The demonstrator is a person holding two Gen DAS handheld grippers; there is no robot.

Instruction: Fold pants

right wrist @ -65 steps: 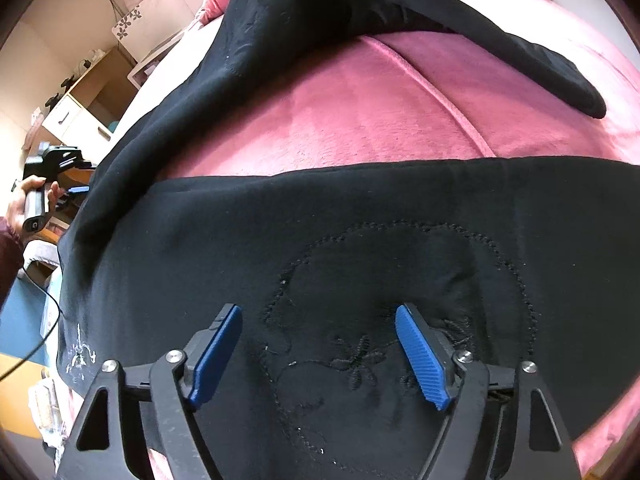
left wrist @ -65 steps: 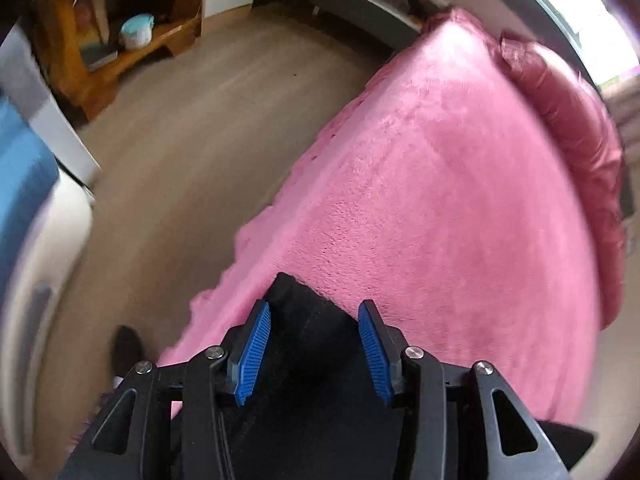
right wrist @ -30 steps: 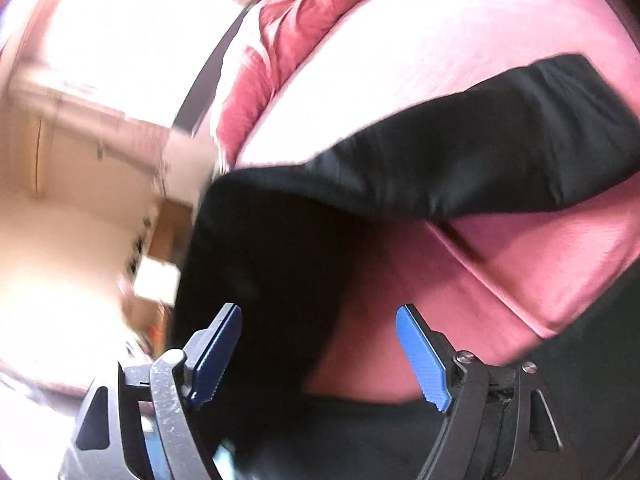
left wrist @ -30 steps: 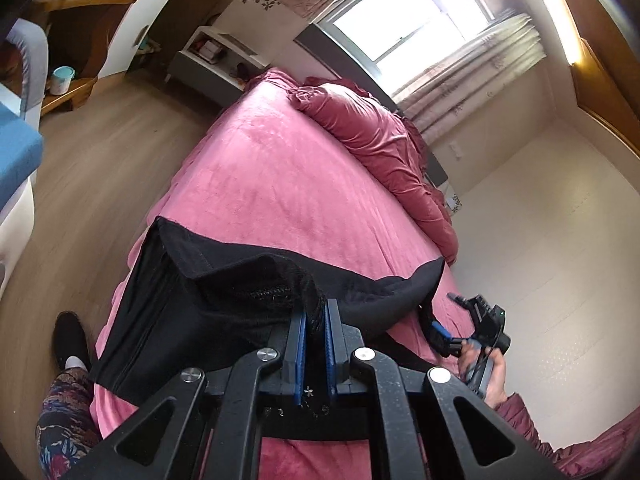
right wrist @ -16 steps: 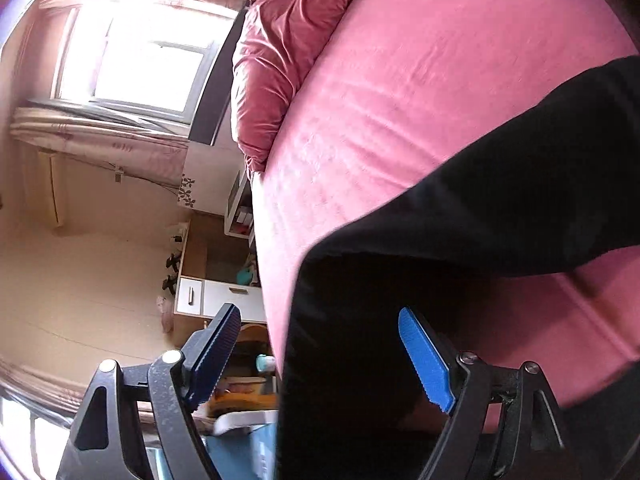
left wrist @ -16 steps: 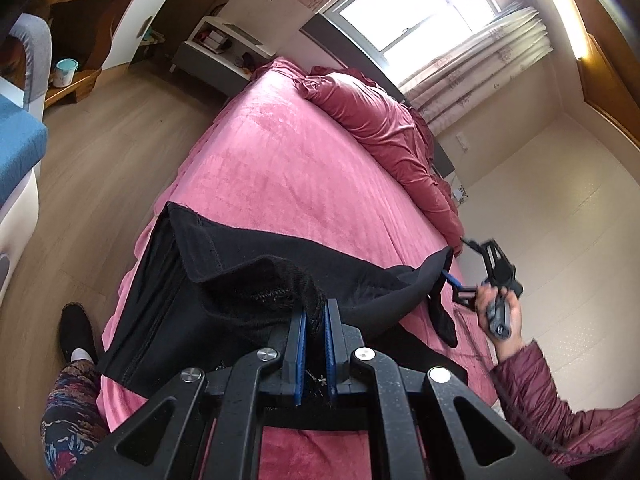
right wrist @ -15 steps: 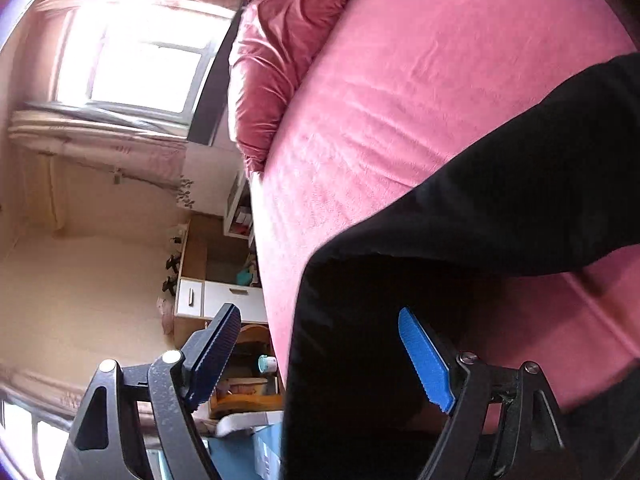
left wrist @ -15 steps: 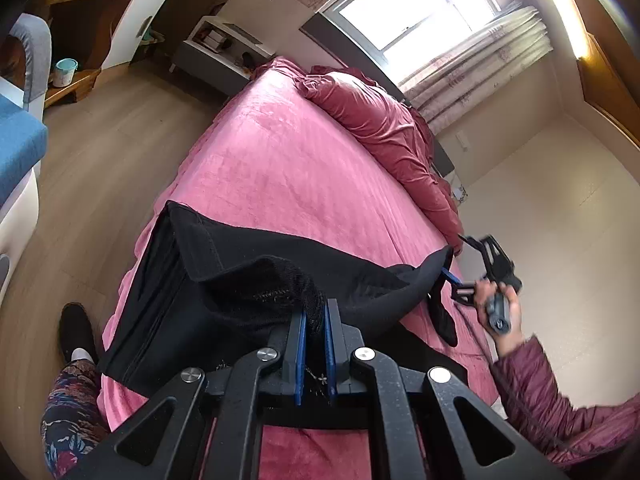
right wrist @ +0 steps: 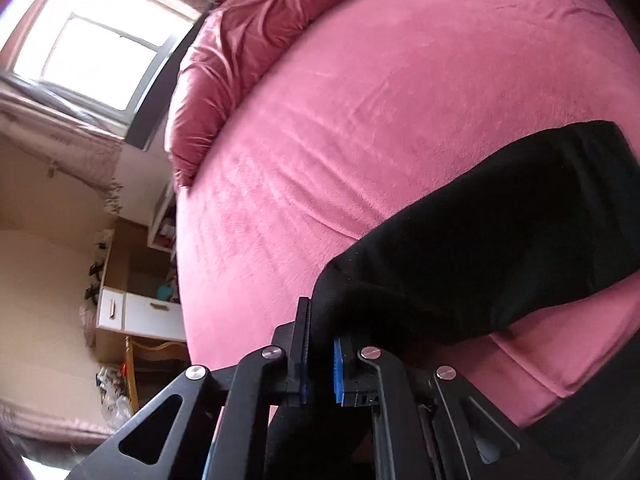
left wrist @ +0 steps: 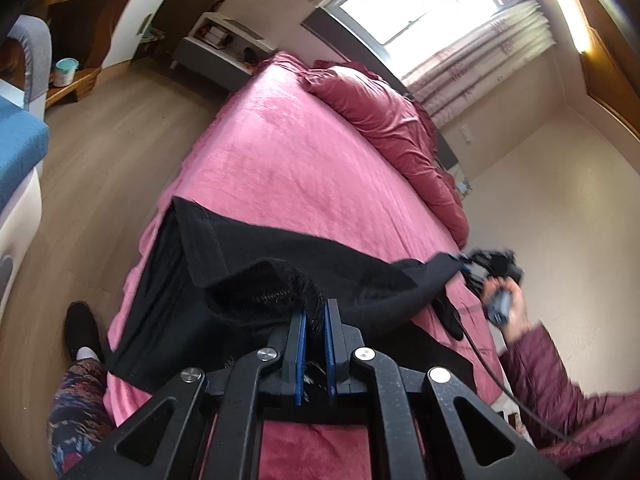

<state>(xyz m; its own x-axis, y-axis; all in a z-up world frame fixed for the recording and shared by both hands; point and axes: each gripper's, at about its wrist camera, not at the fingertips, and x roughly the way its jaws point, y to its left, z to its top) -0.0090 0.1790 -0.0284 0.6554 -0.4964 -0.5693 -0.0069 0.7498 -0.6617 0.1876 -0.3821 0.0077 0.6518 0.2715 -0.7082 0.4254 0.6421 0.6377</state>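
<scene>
Black pants (left wrist: 280, 248) lie across the near end of a pink bed (left wrist: 300, 160), partly lifted. My left gripper (left wrist: 315, 312) is shut on a bunched, ribbed part of the pants, held a little above the bed. In the right wrist view my right gripper (right wrist: 320, 332) is shut on a black edge of the pants (right wrist: 500, 240), with one leg trailing to the right over the bed (right wrist: 360, 120). From the left wrist view, the right gripper (left wrist: 476, 270) appears blurred at the pants' far corner, held by a hand in a maroon sleeve (left wrist: 560, 392).
A crumpled pink duvet (left wrist: 392, 120) lies along the head of the bed. A wooden floor runs left of the bed, with my shoe (left wrist: 82, 328) near the bed's corner. A blue-seated chair (left wrist: 16, 148), a wooden desk (left wrist: 72, 20) and a low shelf (left wrist: 224, 40) stand further left.
My right gripper's jaws, wide apart half a second ago, have closed on the pants' edge. The right hand has shifted and lifted slightly. The left gripper keeps its grip, barely moved.
</scene>
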